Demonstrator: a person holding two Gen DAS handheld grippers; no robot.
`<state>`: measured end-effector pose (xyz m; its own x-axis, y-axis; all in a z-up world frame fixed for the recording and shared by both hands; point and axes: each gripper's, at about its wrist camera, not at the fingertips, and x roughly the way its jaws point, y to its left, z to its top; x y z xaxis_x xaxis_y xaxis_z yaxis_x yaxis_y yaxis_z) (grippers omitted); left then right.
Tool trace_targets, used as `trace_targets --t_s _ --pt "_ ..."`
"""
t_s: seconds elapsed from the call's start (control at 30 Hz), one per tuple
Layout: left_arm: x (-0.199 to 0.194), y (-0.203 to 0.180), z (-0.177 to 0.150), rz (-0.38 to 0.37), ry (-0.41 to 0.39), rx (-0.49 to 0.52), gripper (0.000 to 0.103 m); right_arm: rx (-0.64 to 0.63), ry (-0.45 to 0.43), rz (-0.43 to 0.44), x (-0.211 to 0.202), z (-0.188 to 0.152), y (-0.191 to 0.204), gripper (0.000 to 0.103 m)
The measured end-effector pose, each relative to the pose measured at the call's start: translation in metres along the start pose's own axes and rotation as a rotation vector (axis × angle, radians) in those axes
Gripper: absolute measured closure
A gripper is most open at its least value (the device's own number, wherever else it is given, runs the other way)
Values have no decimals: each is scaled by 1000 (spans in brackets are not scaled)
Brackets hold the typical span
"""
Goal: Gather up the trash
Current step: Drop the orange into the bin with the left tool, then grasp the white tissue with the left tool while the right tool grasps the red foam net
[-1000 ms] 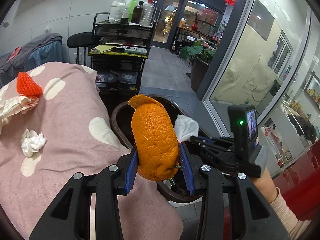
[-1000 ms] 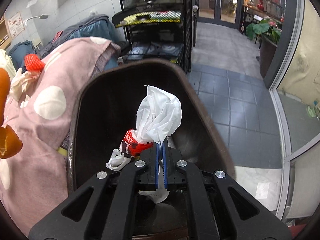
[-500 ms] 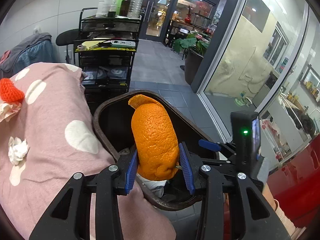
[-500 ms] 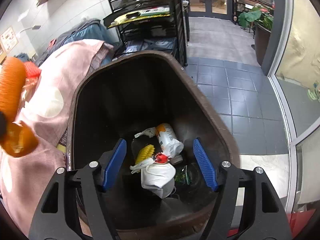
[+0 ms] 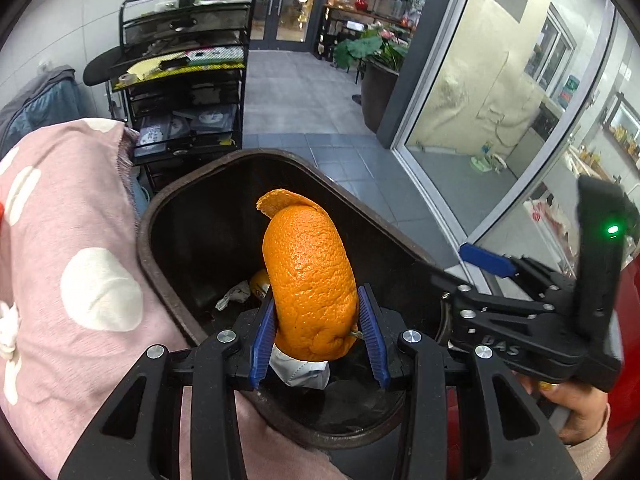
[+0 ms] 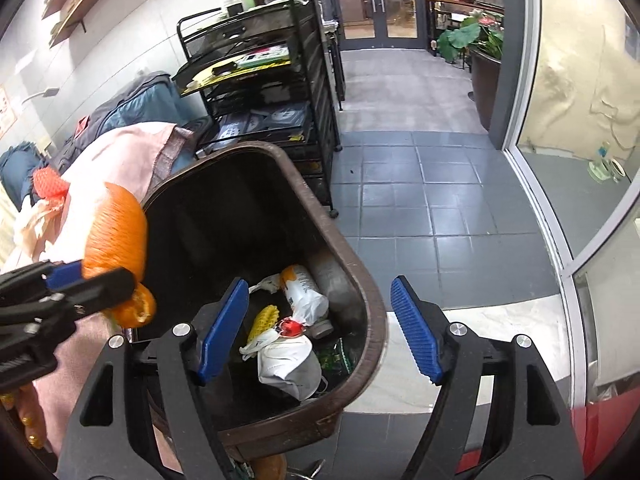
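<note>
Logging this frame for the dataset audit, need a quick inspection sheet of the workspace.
Surface: pink blanket with white dots, beside the bin.
Job's things: orange peel held over the brown trash bin; white bag, yellow mesh, wrappers and a bottle lie inside.
Clutter: red knit piece and crumpled tissue on the blanket.
Grippers: left gripper shut on the peel; right gripper open and holding nothing, jaws astride the bin's rim.
Cables: nothing seen.
Surroundings: black wire cart, grey tiled floor, potted plant, glass doors.
</note>
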<state>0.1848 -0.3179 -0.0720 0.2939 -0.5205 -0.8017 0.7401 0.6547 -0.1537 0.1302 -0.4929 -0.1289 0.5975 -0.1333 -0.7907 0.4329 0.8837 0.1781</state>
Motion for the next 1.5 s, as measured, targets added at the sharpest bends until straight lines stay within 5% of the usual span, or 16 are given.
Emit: trace_targets --t_s 0.2,0.37,0.67,1.5 --pt "14 1 -1 21 20 -6 58 20 -13 -15 -6 5 -9 30" --pt "10 0 -4 18 -1 -12 32 60 -14 -5 -7 7 -18 30" --pt "-8 2 -8 36 -48 -23 14 69 -20 2 -6 9 -15 20" --pt "-112 47 -41 118 -238 -117 6 -58 -35 149 -8 19 63 20"
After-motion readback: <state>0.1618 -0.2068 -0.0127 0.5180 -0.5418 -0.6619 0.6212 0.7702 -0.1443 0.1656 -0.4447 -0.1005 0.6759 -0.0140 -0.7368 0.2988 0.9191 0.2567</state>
